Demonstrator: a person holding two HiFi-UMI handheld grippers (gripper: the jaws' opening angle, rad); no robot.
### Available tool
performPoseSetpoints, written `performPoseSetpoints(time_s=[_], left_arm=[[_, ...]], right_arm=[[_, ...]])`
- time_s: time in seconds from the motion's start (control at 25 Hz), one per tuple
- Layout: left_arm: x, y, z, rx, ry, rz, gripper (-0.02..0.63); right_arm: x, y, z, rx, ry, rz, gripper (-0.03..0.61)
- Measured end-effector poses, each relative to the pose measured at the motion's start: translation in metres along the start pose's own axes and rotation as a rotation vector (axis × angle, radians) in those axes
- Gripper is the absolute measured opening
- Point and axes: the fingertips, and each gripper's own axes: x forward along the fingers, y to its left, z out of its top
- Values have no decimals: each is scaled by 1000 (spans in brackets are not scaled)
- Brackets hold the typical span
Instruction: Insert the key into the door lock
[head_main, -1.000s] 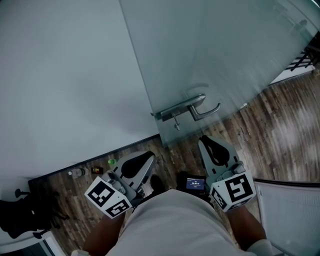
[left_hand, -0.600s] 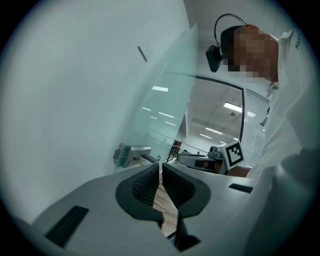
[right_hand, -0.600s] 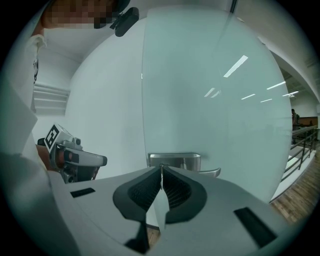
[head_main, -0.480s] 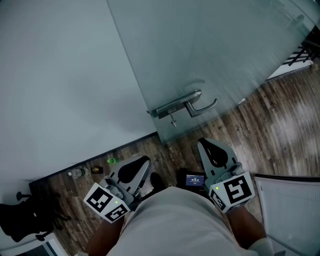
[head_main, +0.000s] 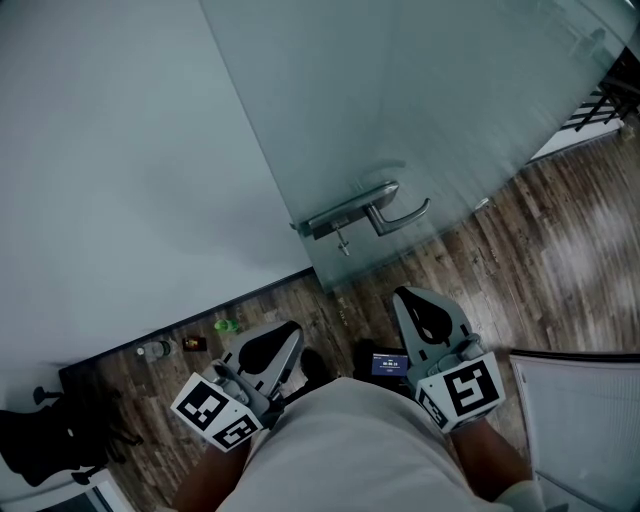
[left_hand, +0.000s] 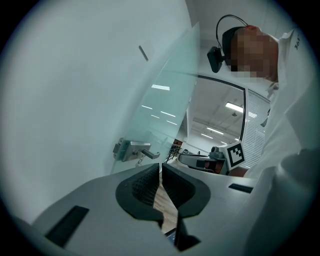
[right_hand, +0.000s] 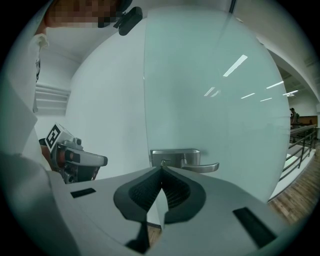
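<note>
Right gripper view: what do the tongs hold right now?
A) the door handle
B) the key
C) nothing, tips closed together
C: the tongs of the right gripper meet at their tips with nothing between them, and the door handle stands beyond them, apart.

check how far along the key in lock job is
Looks done: a key already hangs from the lock beside the door handle. In hand: nothing; the left gripper and right gripper are both shut, empty, held low. Left: nothing obvious, though how deep it sits can't be told.
</note>
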Motion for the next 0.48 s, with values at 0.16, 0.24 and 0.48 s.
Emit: performPoseSetpoints(time_s=[0.16,0.24,0.48], left_arm=[[2,-4,-3,-4,4,-12,29],[3,-5,-3,-4,2,-15,29],[3,-8,-3,-6,1,-19,29]], right_arm=[[-2,0,-2,-1,7,-4,11],[-3,-1,-3,4,11,-4,11],[-4,-3,-3,19,15,-4,9]])
